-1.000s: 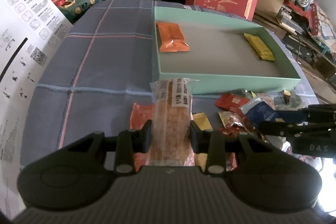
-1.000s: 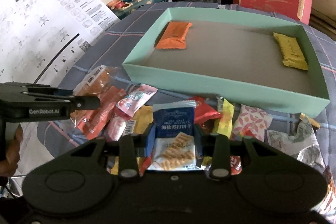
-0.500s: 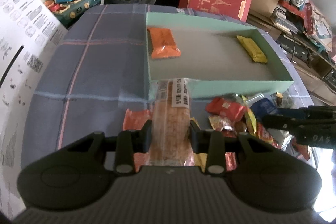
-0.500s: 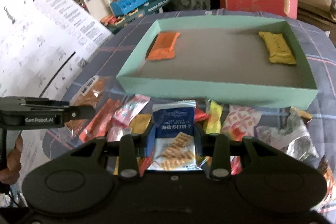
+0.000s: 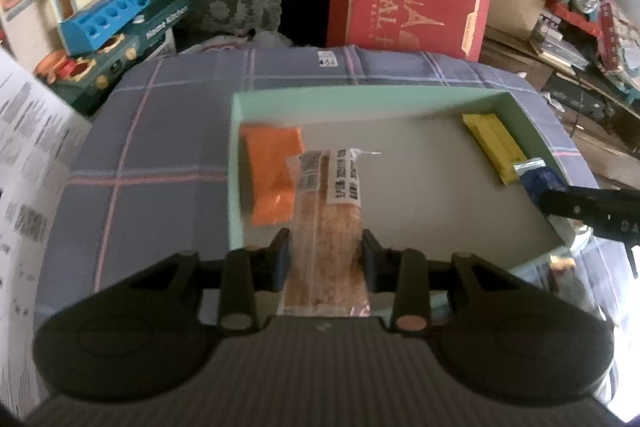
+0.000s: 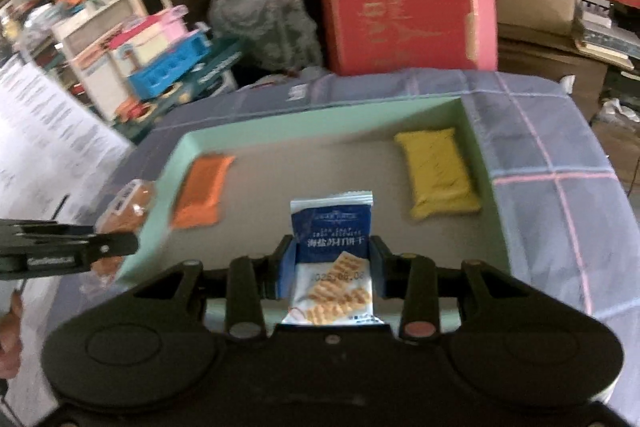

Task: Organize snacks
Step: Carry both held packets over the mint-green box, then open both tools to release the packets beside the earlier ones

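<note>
Jaws of left gripper [image 5: 324,253] are pinching a clear-wrapped brown snack bar [image 5: 326,223]; jaws of right gripper [image 6: 332,261] are pinching a blue cracker packet [image 6: 334,251]. Both pkts are hanging over the green tray [image 5: 236,163]. Orange packet [image 5: 272,175] is lying just ahead-left of left jaws, yellow packet [image 6: 438,173] ahead-right of right jaws.

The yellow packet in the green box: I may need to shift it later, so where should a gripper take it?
Probably across its narrow width at mid-length, from above: the yellow packet lies flat, lengthwise beside the green box's right wall, which blocks a sideways approach.
</note>
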A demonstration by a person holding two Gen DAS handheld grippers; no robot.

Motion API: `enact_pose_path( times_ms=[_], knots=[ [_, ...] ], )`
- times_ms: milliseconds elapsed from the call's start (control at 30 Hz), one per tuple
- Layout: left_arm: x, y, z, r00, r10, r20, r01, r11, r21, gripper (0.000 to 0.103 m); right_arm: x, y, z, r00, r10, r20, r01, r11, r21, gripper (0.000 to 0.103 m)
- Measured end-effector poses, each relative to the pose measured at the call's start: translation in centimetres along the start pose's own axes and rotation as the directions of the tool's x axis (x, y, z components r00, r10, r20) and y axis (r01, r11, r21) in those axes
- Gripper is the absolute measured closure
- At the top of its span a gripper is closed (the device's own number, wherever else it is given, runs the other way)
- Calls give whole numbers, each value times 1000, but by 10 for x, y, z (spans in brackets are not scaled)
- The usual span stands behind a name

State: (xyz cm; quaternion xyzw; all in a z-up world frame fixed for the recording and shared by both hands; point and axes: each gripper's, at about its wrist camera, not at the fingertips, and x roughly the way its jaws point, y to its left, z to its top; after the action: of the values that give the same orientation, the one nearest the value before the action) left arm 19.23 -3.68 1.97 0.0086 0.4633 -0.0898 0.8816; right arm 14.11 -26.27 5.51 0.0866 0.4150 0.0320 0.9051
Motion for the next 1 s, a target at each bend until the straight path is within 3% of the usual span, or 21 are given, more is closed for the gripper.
enact_pose_path(
  times_ms=[300, 533, 567, 600, 667, 733, 1000],
  knots=[
    [89, -13, 54, 999, 15, -35, -15, 1000, -16, 68, 81, -22, 39, 1000, -22, -14, 22, 999, 39, 65],
    [121, -22, 68, 999, 27, -31, -26, 999, 26, 67, 109, -26, 52, 1000, -12, 0, 12, 999, 34, 62],
    [121, -24, 69, 999, 36, -21, -35, 999, 34, 55, 108, -25, 53, 1000, -16, 5, 16, 999, 35, 55],
    [121, -26, 70, 999, 49, -12, -49, 998, 37, 28, 108, -25, 54, 1000, -22, 12, 21, 999, 34, 47],
    [113, -27, 70, 997, 76, 34, -77, 996, 35, 6, 103, -23, 56, 998, -29, 47, 27, 999, 42, 11],
    [105, -28, 69, 995, 77, 58, -79, 996, 42, 5, 94, -22, 56, 997, -20, 74, 16, 998, 54, 1],
    [69, -24, 51, 996, 74, 40, -75, 997, 27, 0, 65, -20, 43, 999, 27, 42, -31, 994, 108, 0]
  ],
)
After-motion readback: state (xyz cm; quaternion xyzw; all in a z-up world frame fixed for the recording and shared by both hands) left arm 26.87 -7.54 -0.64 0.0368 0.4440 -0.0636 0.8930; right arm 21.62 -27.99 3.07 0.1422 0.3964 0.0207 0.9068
